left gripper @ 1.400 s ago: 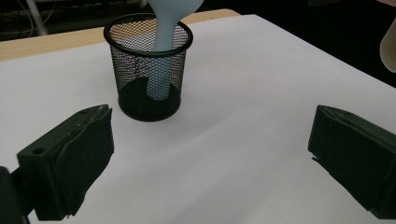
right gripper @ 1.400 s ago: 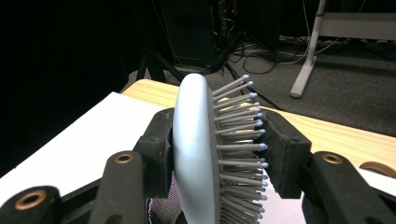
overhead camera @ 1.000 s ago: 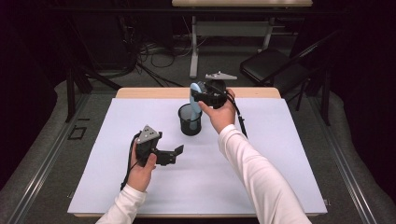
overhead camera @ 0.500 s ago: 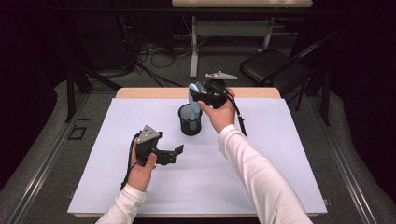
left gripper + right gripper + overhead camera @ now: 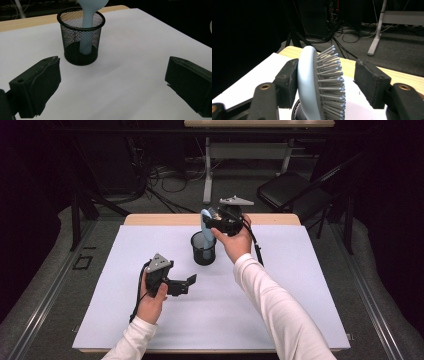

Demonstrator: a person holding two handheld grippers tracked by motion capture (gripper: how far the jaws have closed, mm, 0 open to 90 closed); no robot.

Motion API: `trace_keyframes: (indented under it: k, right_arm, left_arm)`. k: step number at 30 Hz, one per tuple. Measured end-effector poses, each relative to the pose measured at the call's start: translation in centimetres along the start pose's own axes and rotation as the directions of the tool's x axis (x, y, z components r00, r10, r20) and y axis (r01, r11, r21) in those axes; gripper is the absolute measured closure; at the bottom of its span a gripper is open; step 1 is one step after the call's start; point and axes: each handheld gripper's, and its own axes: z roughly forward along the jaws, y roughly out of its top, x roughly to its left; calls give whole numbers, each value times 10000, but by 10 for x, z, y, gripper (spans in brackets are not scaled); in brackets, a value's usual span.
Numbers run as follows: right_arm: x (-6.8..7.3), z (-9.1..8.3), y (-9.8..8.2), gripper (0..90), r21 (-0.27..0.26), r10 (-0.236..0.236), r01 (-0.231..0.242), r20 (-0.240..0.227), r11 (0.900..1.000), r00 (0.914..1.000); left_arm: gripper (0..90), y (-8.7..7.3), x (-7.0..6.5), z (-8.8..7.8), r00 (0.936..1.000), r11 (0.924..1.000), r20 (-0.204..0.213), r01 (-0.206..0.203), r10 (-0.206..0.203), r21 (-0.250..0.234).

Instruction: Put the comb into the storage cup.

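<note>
High view: the left gripper hovers low over the white mat, jaws wide apart and empty. To its right the black mesh cup stands upright with the pale blue hairbrush handle-down inside it. The left gripper view shows the handle reaching the cup's floor. The right gripper view shows the bristles: the brush head stands between the right gripper jaws, its back against one pad, bristles clear of the other. Those jaws have just been opening.
</note>
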Motion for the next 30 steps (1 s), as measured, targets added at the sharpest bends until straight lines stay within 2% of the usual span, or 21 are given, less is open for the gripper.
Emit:
trace_keyframes:
  k: [2, 7, 14, 30]
  right_arm:
    - [-1, 0, 0, 329, 33, 150, -150, -90, 9999, 9998]
    - [0, -1, 0, 282, -129, 162, -164, -177, 9998, 9997]
    - [1, -1, 0, 260, -236, 4, -5, -65, 9997, 10000]
    - [5, -10, 3, 234, -192, -72, 68, -168, 9998, 9998]
  left_arm:
    - [5, 0, 0, 0, 10000, 10000, 7, 9, -9, 1]
    - [5, 0, 0, -1, 10000, 10000, -8, -3, 3, -13]
    - [5, -1, 1, -3, 9999, 10000, -97, 44, -43, 16]
    - [5, -1, 1, -5, 10000, 10000, -91, 40, -40, -44]
